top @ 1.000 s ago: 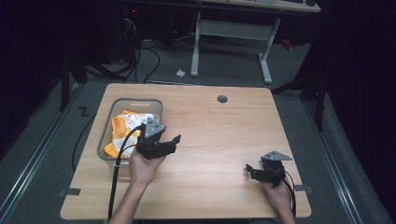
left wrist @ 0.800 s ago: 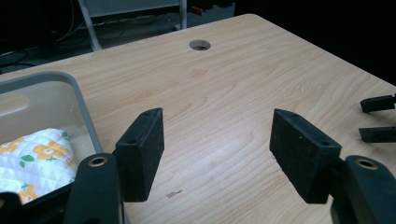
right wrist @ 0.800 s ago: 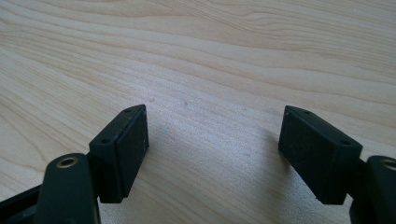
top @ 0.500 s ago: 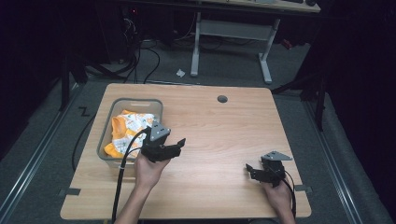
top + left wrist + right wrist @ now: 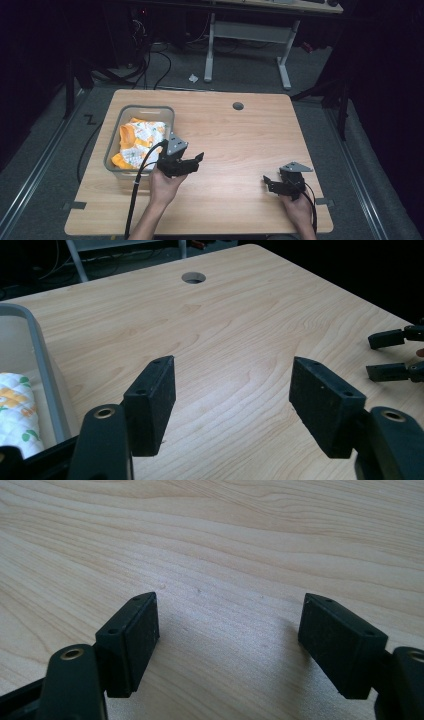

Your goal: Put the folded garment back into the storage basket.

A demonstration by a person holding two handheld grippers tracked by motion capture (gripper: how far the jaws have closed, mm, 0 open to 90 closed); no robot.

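Note:
A clear plastic bin [image 5: 145, 107] stands at the left of the wooden table [image 5: 240, 135]. In it lies an orange and white patterned cloth [image 5: 137, 142]. My left gripper [image 5: 197, 164] hovers just right of the bin's near corner, pointing right, open with nothing between its jaws. In the left gripper view the open left gripper [image 5: 232, 365] faces bare wood, with the bin's rim [image 5: 42, 355] and the cloth [image 5: 17, 405] at the left edge. My right gripper [image 5: 267, 184] sits low near the table's front right, pointing left, open. In its own view the right gripper [image 5: 230, 601] is empty.
A round cable hole [image 5: 238, 106] lies in the table's far middle. The left gripper's cable [image 5: 137, 190] trails off the near edge. Beyond the table stands a desk frame [image 5: 245, 35] on a dark floor with loose cables. The right gripper's jaws [image 5: 395, 352] appear far right in the left gripper view.
My left gripper has shifted a little to the right and toward the near edge, away from the bin. The right gripper has stayed where it was.

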